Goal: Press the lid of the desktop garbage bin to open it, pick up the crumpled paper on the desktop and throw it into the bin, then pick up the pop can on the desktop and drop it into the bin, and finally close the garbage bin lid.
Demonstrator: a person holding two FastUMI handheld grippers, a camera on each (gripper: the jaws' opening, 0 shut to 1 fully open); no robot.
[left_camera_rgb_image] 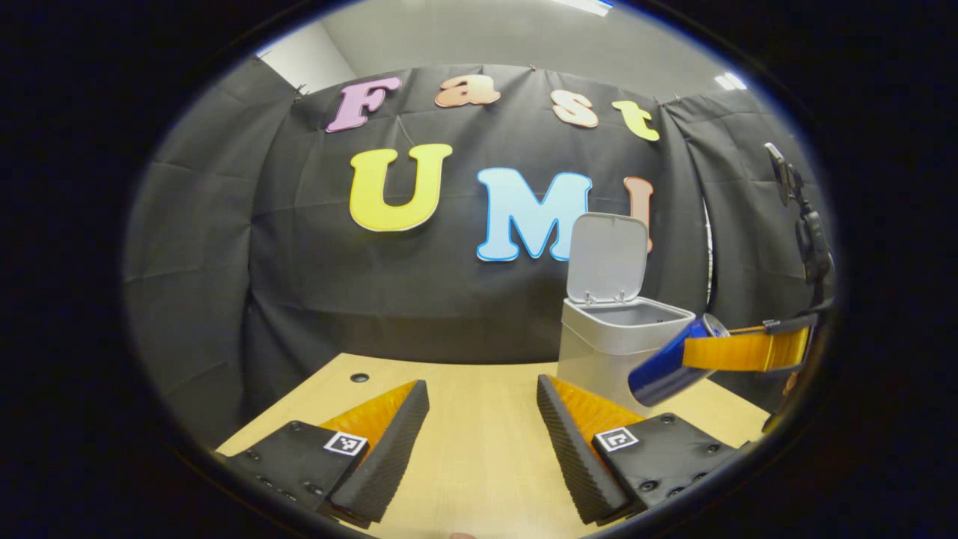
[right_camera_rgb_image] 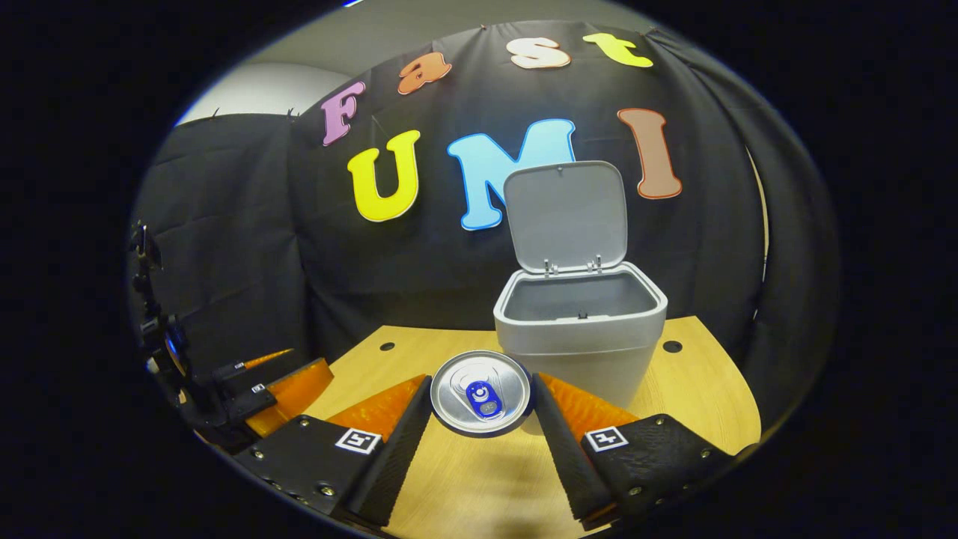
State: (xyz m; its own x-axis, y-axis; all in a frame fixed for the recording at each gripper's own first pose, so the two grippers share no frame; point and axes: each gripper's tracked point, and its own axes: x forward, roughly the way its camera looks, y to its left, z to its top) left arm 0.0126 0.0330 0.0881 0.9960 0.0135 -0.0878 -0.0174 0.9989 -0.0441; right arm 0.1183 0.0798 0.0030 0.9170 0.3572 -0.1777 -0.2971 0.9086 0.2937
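Black cloth hangs behind a light wooden desktop [right_camera_rgb_image: 696,389], pierced by small round holes, on which a grey garbage bin [right_camera_rgb_image: 580,340] stands with its lid [right_camera_rgb_image: 566,217] swung fully up on its hinges, so the open mouth faces upward.

Just in front of the bin, the pop can [right_camera_rgb_image: 481,393] is lifted off the desktop, lying on its side with its silver top and blue tab turned toward the camera in the right gripper view. The right gripper [right_camera_rgb_image: 483,427] pinches it, one finger pressed against each side of the can. In the left gripper view the same can [left_camera_rgb_image: 668,361] shows as a blue cylinder tilted downward, held just beside the bin's front wall [left_camera_rgb_image: 599,352] and a little below the rim, with the right gripper [left_camera_rgb_image: 748,350] reaching in from the right edge.

Further out, the left gripper [left_camera_rgb_image: 483,419] hovers over the bare desktop [left_camera_rgb_image: 479,449] with its fingers spread wide and nothing between them. It also appears at the left edge of the right gripper view [right_camera_rgb_image: 277,378], well apart from the can and bin.
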